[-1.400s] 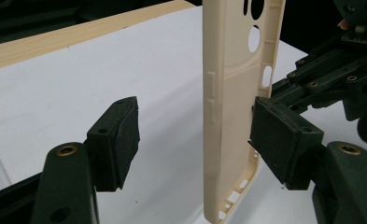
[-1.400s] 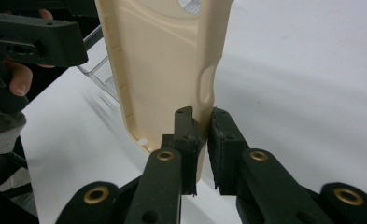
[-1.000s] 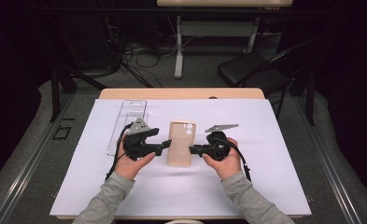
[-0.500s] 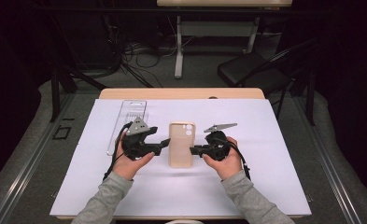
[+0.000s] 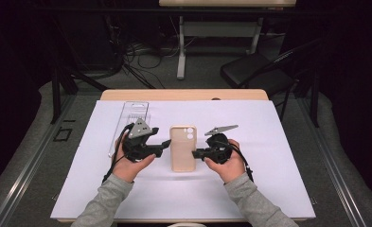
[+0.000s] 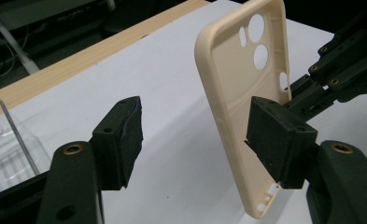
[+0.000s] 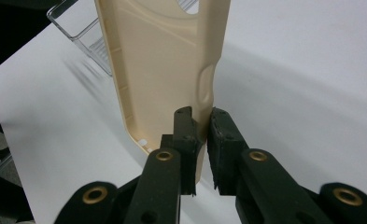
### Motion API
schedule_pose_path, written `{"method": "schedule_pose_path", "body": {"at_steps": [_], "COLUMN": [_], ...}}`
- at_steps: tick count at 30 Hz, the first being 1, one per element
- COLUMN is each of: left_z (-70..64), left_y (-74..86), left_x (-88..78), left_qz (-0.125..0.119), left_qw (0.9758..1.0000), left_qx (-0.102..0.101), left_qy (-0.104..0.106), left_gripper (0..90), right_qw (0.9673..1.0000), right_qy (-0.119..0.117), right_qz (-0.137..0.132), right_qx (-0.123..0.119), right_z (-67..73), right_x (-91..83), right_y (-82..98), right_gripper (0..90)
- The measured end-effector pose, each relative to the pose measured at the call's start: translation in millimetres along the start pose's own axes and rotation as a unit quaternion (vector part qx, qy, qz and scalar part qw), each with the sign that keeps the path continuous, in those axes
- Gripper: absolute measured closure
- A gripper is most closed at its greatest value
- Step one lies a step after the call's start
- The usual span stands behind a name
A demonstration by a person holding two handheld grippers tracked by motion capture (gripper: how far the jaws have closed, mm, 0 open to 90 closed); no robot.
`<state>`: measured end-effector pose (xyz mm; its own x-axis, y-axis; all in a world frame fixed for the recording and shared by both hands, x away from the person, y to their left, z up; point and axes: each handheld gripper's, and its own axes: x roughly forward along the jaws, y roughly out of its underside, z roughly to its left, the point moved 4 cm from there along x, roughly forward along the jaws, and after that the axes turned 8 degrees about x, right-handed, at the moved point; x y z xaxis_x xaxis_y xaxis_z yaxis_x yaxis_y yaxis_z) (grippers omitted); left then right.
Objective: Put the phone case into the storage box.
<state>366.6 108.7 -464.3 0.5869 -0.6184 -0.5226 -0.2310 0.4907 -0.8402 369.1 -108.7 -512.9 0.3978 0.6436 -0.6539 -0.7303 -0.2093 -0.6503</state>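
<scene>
The phone case (image 5: 182, 148), cream-coloured and empty, sits at the centre of the high view, raised off the white sheet (image 5: 269, 189) between the two tools. In the right gripper view its open inner side faces the camera.

The right gripper (image 5: 198, 153) is clenched on one long side wall of the case; in the right gripper view the two pads pinch that thin rim low in the frame. The left gripper (image 5: 165, 144) stands released: in the left gripper view one pad (image 6: 279, 137) lies close against the case's inner face at centre right, while the other pad (image 6: 120, 135) stands well apart at lower left. Its jaws have just been closing, with the near wall of the case between them, and no clamp is made yet.

Risks, as judged:
- The case hangs from one narrow pinch on a flexible rim. A push from the left pad before both pads meet could swing or twist it out of the right grip.
- Closing on the wall off-centre could bend the soft rim rather than hold it.
- If the right grip eased off before the left one is firm, the case would drop to the sheet.

Containers: a clear plastic tray (image 5: 130, 124) lies at the upper left of the sheet, just behind the left hand (image 5: 129, 163). Nothing can be made out inside it, though its transparency leaves this uncertain. The case itself holds no phone.
</scene>
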Motion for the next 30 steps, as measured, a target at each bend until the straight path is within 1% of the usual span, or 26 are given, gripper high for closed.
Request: {"method": "schedule_pose_path", "body": {"at_steps": [5,9,11,12,14,16,17,20,21,23,26,30], "left_z": [-2.2,-3.9,-4.5,-4.6,-5.0,-5.1,-5.3,-4.7,-4.6,-3.9,-3.6,-4.5], "left_y": [-2.2,-3.4,-4.1,-4.7,-5.5,-6.7,-7.2,-7.8,-7.6,-7.2,-7.0,-7.4], "left_x": [-2.4,-3.0,-3.7,-4.2,-5.3,-6.9,-7.5,-8.9,-8.9,-9.0,-9.1,-9.2], "left_qz": [0.003,0.010,0.014,0.018,0.019,0.017,0.016,0.016,0.018,0.020,0.023,0.026], "left_qw": [0.9999,0.9997,0.9995,0.9992,0.9990,0.9987,0.9986,0.9979,0.9976,0.9977,0.9974,0.9967], "left_qx": [0.012,0.022,0.027,0.033,0.037,0.044,0.046,0.057,0.058,0.057,0.060,0.068], "left_qy": [-0.004,-0.006,-0.010,-0.014,-0.017,-0.018,-0.020,-0.027,-0.031,-0.029,-0.034,-0.037], "left_gripper": [38.2,40.4,41.4,41.5,42.0,43.5,44.0,44.5,44.5,44.5,44.5,45.9], "right_qw": [1.0000,0.9999,0.9999,0.9999,0.9998,0.9999,0.9998,0.9997,0.9997,0.9997,0.9997,0.9997], "right_qy": [-0.001,-0.002,-0.002,-0.003,-0.004,-0.004,-0.002,-0.001,-0.001,0.001,0.002,0.002], "right_qz": [0.005,0.011,0.010,0.011,0.011,0.008,0.011,0.010,0.011,0.008,0.008,0.008], "right_qx": [-0.005,-0.009,-0.010,-0.012,-0.013,-0.015,-0.016,-0.020,-0.020,-0.022,-0.023,-0.025], "right_z": [3.4,6.2,7.6,7.9,9.2,10.5,11.1,12.3,12.7,12.8,13.2,14.9], "right_x": [2.8,5.0,5.5,5.5,5.8,6.6,6.5,7.7,7.9,8.6,8.8,9.8], "right_y": [1.5,2.8,3.1,3.2,3.4,3.6,3.9,4.3,4.4,4.4,4.6,5.4], "right_gripper": [82.4,82.4,82.4,82.4,82.4,82.4,82.4,82.4,82.4,82.4,82.4,82.4]}}
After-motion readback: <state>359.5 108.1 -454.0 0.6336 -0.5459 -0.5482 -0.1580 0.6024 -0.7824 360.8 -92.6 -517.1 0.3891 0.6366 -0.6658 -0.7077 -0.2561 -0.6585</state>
